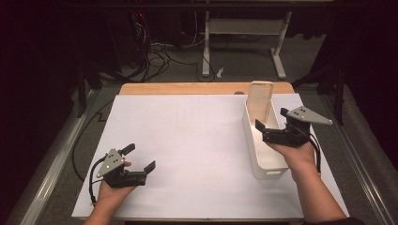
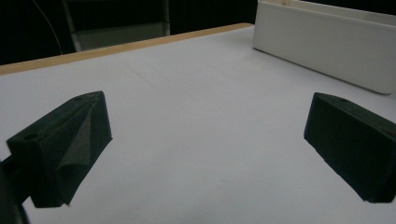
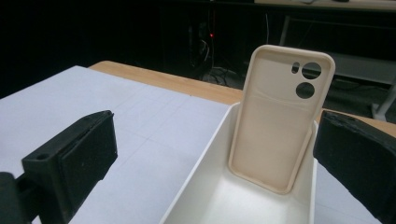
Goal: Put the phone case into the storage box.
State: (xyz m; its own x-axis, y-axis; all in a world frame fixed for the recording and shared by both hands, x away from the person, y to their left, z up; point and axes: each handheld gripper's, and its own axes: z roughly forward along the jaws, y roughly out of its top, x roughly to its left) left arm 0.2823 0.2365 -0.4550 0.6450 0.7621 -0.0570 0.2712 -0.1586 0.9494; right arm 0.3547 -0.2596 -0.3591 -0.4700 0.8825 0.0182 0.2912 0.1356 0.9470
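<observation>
A beige phone case (image 1: 259, 101) (image 3: 278, 119) stands on end, leaning against the far wall of a long white bin (image 1: 263, 161) (image 3: 198, 182) at the table's right. My right gripper (image 1: 271, 122) (image 3: 212, 163) hovers open over the bin's middle, its jaws wide apart and the case beyond them, untouched. My left gripper (image 1: 139, 157) (image 2: 205, 149) rests low over the white sheet (image 1: 187, 150) at the front left, open with nothing between its jaws. The bin's side wall (image 2: 327, 42) shows far off in the left gripper view.
The white sheet covers most of a wooden table (image 1: 187, 88) whose far edge shows bare. Behind the table lie cables (image 1: 159, 58) on the floor and a white desk frame (image 1: 244, 28).
</observation>
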